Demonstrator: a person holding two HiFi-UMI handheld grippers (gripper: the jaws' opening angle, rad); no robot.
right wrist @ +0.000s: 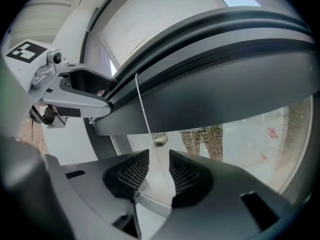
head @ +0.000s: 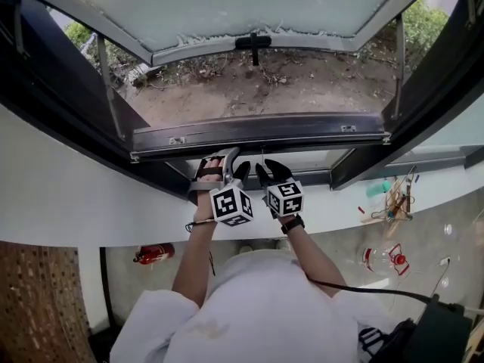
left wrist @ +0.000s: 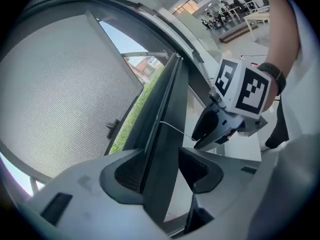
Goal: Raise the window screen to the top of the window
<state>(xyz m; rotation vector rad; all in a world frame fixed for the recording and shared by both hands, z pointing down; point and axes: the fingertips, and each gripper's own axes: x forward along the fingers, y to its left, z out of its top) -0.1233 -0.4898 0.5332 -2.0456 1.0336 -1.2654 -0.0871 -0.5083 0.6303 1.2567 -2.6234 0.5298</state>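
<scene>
The window screen's dark bottom bar (head: 257, 134) runs across the window opening, and both grippers are side by side just under its middle. My left gripper (head: 231, 165) straddles the bar (left wrist: 165, 134); the bar's edge lies deep between the pads (left wrist: 131, 171), and I see no clamping. A thin white cord (right wrist: 142, 109) hangs from the bar (right wrist: 215, 84) and passes loose through the gap of my right gripper (right wrist: 152, 171), which is open. In the left gripper view the right gripper (left wrist: 205, 134) shows beside the bar. The left gripper (right wrist: 102, 90) shows in the right gripper view too.
A pale window sash (head: 227, 6) with a black handle (head: 253, 42) is swung outward above bare ground. Dark frame sides (head: 68, 104) flank the opening. Below are a white sill wall (head: 76, 203), a red extinguisher (head: 155, 253) and clutter (head: 393, 203) on the floor.
</scene>
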